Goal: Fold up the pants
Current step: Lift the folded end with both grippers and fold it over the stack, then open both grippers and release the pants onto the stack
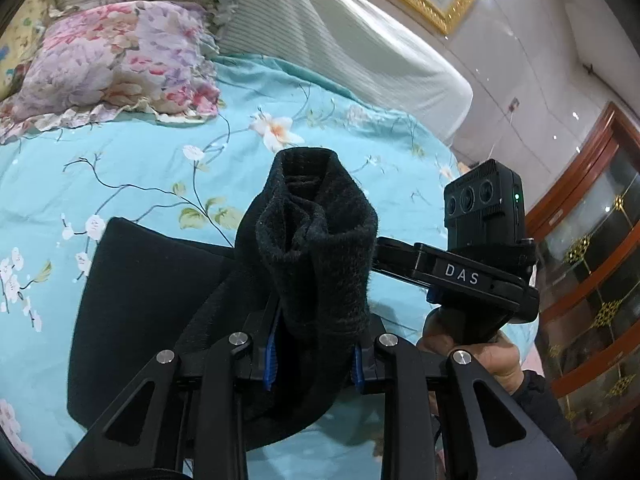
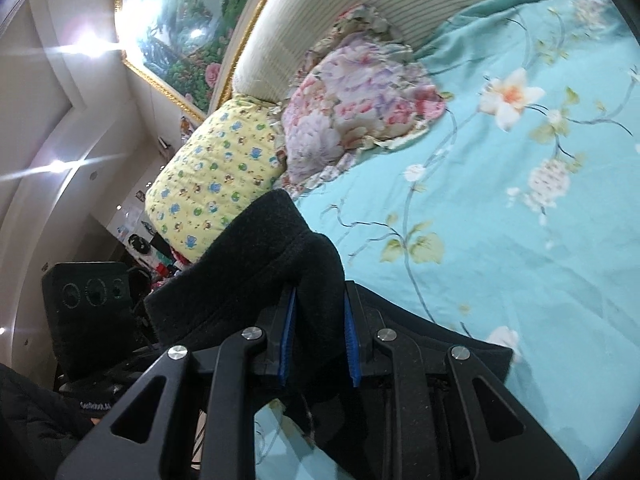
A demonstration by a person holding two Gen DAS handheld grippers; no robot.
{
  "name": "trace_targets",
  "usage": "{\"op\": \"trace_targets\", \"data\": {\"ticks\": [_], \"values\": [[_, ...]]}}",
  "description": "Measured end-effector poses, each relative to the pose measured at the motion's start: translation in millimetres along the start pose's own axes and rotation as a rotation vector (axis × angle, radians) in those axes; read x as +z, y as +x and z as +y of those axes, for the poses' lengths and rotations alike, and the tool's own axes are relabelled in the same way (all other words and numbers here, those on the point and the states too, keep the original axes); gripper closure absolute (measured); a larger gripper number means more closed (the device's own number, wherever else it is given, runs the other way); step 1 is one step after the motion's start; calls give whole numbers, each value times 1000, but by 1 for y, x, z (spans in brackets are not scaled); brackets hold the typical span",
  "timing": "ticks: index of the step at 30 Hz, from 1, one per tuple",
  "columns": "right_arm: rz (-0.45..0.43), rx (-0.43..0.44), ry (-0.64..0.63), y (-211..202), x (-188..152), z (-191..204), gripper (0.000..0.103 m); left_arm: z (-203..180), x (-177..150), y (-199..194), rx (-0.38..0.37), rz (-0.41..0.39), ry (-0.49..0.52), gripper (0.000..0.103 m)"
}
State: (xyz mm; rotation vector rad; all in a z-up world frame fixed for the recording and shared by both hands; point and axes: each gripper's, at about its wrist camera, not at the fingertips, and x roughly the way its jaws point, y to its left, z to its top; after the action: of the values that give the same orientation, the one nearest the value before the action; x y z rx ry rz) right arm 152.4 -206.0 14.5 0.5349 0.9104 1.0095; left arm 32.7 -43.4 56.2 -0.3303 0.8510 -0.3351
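Note:
The black fleece pants point(image 1: 316, 240) bunch up between the blue pads of my left gripper point(image 1: 314, 360), which is shut on them. The rest of the pants point(image 1: 132, 320) lies flat on the turquoise floral bedsheet point(image 1: 140, 160) below and to the left. My right gripper point(image 2: 318, 348) is shut on another bunch of the same pants point(image 2: 260, 256), lifted above the sheet point(image 2: 520, 240). The right gripper's body with its camera block point(image 1: 484, 208) shows in the left wrist view, close on the right, held by a hand point(image 1: 480, 352).
A pink floral pillow point(image 1: 116, 60) and a padded striped headboard point(image 1: 320, 32) are at the far end of the bed. A yellow patterned pillow point(image 2: 216, 176) lies beside the floral one point(image 2: 360, 108). A wooden glass cabinet point(image 1: 592, 280) stands right of the bed.

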Motion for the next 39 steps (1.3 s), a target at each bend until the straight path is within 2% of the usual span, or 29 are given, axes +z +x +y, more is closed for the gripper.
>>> {"op": "trace_targets", "data": {"ticks": [7, 11, 18, 19, 21, 23, 25, 26, 28, 33, 39], "values": [[-12, -54, 38, -6, -13, -16, 79, -8, -9, 19, 14, 21, 51, 71], [-33, -159, 18, -13, -19, -14, 76, -14, -13, 30, 12, 32, 86, 64], [-117, -281, 44, -46, -27, -14, 76, -28, -19, 38, -32, 62, 134, 32], [-134, -300, 62, -53, -29, -16, 74, -30, -20, 38, -46, 67, 142, 29], [-154, -320, 95, -62, -32, -18, 61, -33, -22, 36, -54, 71, 149, 27], [-189, -350, 128, -72, -38, -19, 37, -33, -23, 34, -67, 79, 144, 26], [-226, -341, 141, -81, -43, -18, 31, -30, -23, 30, -96, 92, 130, 26], [-240, -333, 151, -85, -46, -17, 25, -29, -22, 27, -111, 99, 122, 26], [-269, -325, 159, -92, -50, -11, 18, -26, -21, 19, -130, 96, 103, 22], [-267, -334, 161, -90, -56, 2, 16, -16, -16, -2, -96, 38, 87, 21], [-238, -351, 138, -78, -64, 18, 16, 17, -11, -16, -50, 10, -3, 21]]}}
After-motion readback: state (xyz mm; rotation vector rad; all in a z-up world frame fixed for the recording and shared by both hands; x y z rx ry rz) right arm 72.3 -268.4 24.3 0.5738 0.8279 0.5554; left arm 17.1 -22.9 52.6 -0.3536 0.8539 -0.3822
